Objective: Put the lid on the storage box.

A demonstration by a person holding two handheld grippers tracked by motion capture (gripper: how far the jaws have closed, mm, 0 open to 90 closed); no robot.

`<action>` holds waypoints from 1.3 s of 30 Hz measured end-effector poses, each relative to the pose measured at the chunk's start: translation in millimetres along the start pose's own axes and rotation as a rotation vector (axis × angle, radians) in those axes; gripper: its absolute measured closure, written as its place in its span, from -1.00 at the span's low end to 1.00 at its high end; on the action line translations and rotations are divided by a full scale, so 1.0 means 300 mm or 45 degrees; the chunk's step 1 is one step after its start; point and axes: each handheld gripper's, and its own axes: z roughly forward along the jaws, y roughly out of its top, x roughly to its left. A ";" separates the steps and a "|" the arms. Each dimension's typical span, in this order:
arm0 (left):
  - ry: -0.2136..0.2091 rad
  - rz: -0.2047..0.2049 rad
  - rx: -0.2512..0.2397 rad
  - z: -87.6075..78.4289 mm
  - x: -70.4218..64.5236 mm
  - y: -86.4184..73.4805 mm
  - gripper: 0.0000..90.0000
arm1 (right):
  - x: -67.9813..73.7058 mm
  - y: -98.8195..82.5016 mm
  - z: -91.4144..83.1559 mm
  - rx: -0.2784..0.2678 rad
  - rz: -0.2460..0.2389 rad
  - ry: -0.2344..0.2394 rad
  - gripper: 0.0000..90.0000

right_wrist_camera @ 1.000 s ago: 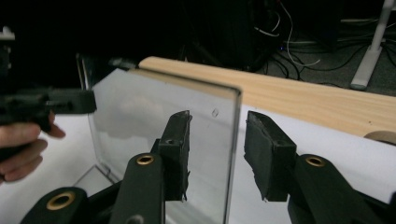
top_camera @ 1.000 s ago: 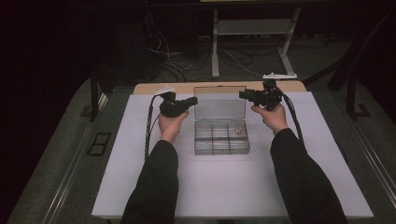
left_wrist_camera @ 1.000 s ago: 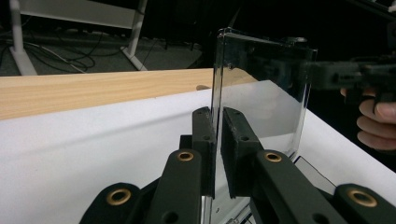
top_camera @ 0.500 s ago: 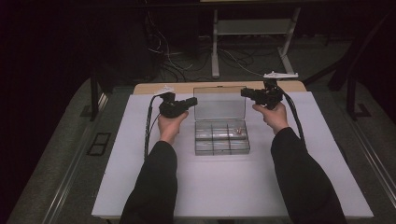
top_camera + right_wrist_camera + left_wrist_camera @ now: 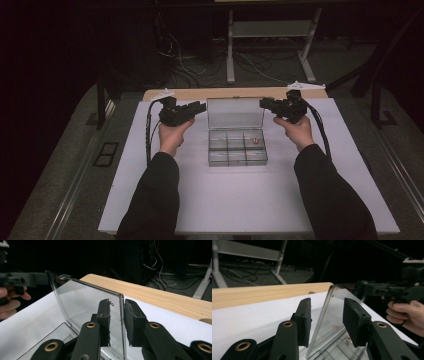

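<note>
A clear plastic compartment box [image 5: 237, 155] lies mid-table with its lid [image 5: 235, 113] standing up at the back. A small red item [image 5: 256, 140] rests in a right-hand compartment. My left gripper [image 5: 202, 106] is at the lid's left edge. In the left gripper view its jaws [image 5: 327, 301] have just been opening, and the lid [image 5: 332, 315] passes between the pads with a gap on each side. My right gripper [image 5: 262, 103] is at the lid's right edge. In the right gripper view it [image 5: 117, 302] is shut on the lid [image 5: 82, 300].
The box sits on a white tabletop [image 5: 250, 200] with a wooden strip [image 5: 235, 93] along its back edge. Behind the table are a white frame's legs [image 5: 230, 50] and loose cables [image 5: 250, 65] on the dark floor.
Both hands have stayed at the lid's two side edges. No clear shift of the box or lid shows in the high view.
</note>
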 end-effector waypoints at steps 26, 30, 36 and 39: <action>0.022 0.038 0.193 0.049 -0.117 0.067 0.83 | 0.085 -0.073 -0.094 0.012 -0.112 -0.009 0.54; 0.007 0.042 0.210 0.050 -0.118 0.064 0.96 | 0.087 -0.081 -0.098 0.018 -0.112 -0.005 0.53; -0.011 0.094 0.246 0.042 -0.128 0.063 0.97 | 0.096 -0.088 -0.104 0.022 -0.110 -0.002 0.51; -0.027 0.115 0.263 0.043 -0.138 0.060 0.96 | 0.099 -0.096 -0.107 0.027 -0.103 0.003 0.46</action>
